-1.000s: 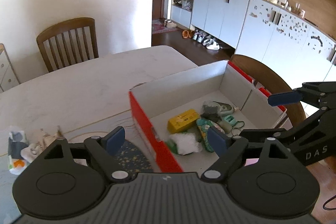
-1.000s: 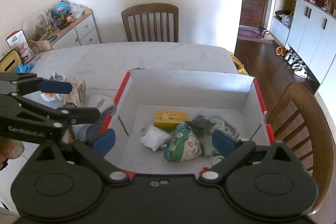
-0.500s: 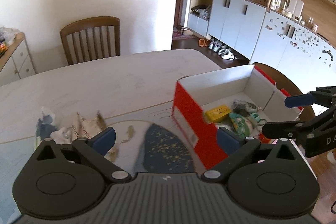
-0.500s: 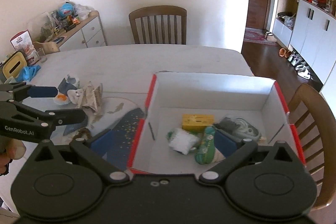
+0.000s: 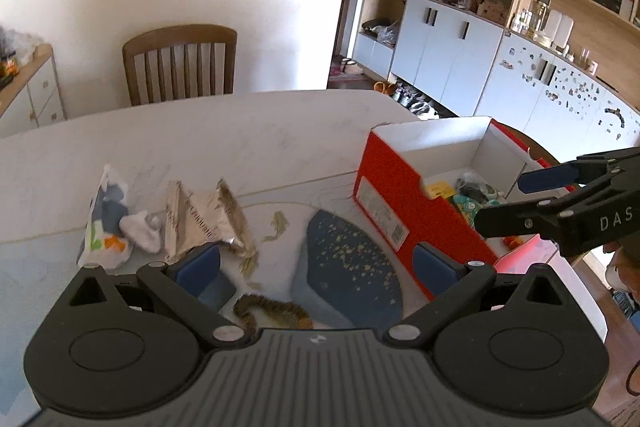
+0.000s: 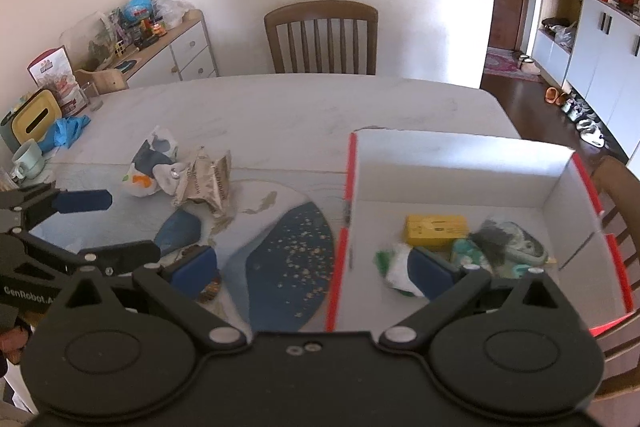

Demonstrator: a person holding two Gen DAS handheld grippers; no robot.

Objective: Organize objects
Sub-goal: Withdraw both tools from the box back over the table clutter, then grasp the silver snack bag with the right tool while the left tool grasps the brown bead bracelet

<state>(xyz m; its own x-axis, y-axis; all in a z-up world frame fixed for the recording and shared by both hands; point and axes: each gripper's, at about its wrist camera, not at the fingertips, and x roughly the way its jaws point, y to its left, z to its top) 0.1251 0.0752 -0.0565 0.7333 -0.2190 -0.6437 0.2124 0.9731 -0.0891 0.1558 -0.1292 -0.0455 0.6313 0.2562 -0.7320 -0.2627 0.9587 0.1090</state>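
Left wrist view first: the left gripper point(image 5: 316, 263) has its jaws spread wide with nothing between them, hanging over the near edge of the table point(image 5: 224, 131). Just ahead of it, toward the table's left side, there's a loose pile waiting to be tidied: a white printed bag point(image 5: 105, 223), a crumpled white wad point(image 5: 141, 231) touching it, and a torn brownish wrapper point(image 5: 204, 219) leaning against that. There's also a furry brown thing point(image 5: 272, 311) right at the near edge, partly hidden by the gripper body, can't tell what it is. Over on the right side of the table sits the red box point(image 5: 404, 203), open top, with stuff already inside. The right gripper point(image 5: 508, 201) pokes in from the right above the box, fingers apart and empty.

Right wrist view: the right gripper point(image 6: 312, 267) is wide open too, holding nothing, hovering over the box's near left corner. Inside the red box point(image 6: 460, 163) I can see a yellow pack point(image 6: 436, 229), a white-and-green packet point(image 6: 394, 269), a teal pouch point(image 6: 464, 251) and a dark greyish item point(image 6: 508, 241) bunched near the middle of the floor. The pile sits well apart from the box, mid-left of the table: bag point(image 6: 150, 167), wad point(image 6: 170, 175), wrapper point(image 6: 208, 183). The left gripper point(image 6: 96, 223) shows at the left edge, open.

So my guess: roughly halfway. Four-ish things boxed, three or four out on the table, and neither claw has anything in it right now.
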